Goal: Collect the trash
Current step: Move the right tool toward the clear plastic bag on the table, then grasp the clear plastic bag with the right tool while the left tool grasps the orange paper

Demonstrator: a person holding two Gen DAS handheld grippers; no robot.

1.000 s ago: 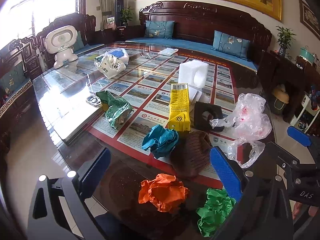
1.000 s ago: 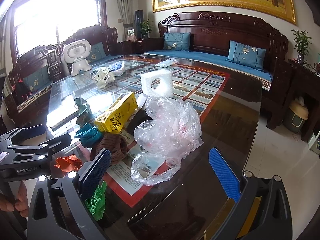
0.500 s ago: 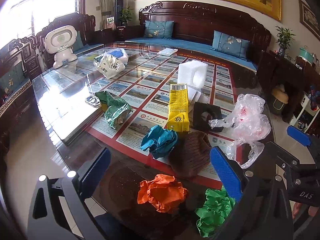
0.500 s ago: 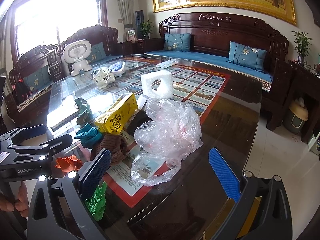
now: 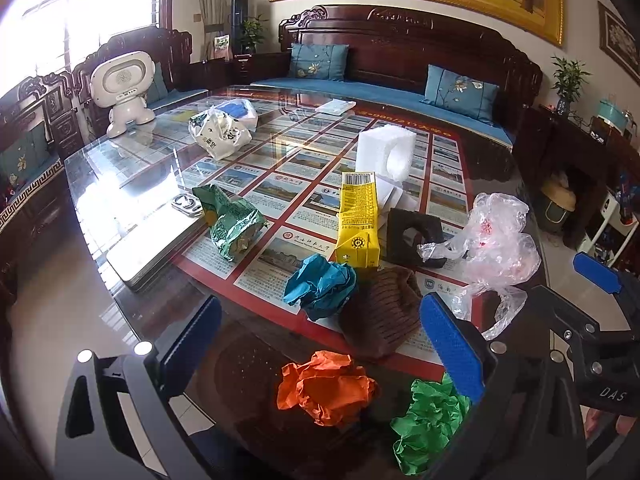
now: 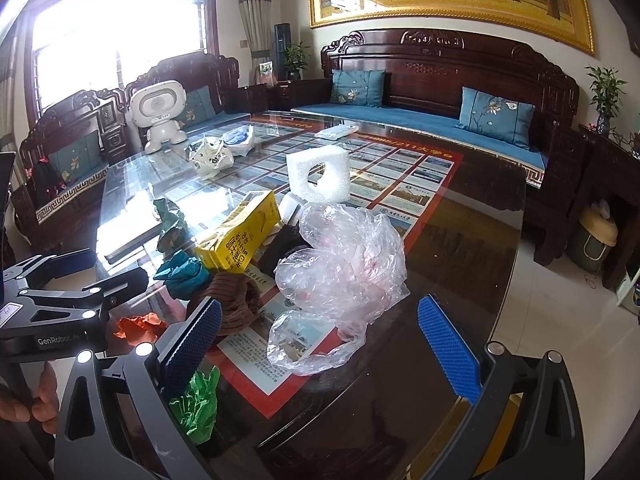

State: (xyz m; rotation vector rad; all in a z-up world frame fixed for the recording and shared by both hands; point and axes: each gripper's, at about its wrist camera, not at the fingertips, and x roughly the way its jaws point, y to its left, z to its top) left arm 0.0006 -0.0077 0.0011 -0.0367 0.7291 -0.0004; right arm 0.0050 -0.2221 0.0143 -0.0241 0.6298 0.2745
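Note:
Trash lies on a glass table (image 5: 120, 168). An orange paper ball (image 5: 326, 388) sits just ahead of my left gripper (image 5: 320, 344), which is open and empty. Beside it lie a green paper ball (image 5: 428, 424), a teal paper ball (image 5: 320, 286), a brown ribbed wrapper (image 5: 380, 316), a yellow carton (image 5: 356, 220), a black foam piece (image 5: 414, 236) and a green snack bag (image 5: 230, 220). A clear plastic bag (image 6: 344, 276) lies right ahead of my right gripper (image 6: 320, 344), which is open and empty. White foam (image 6: 318, 176) stands behind it.
A silver tin (image 5: 152, 244) and a white shopping bag (image 5: 218, 132) lie to the left. A white toy robot (image 5: 124, 88) stands at the far left corner. A dark wooden sofa (image 6: 440, 92) is beyond the table. The table's right edge (image 6: 516, 240) drops to tiled floor.
Almost nothing has changed. Both views have drifted very slightly; both grippers stay open above the near table edge.

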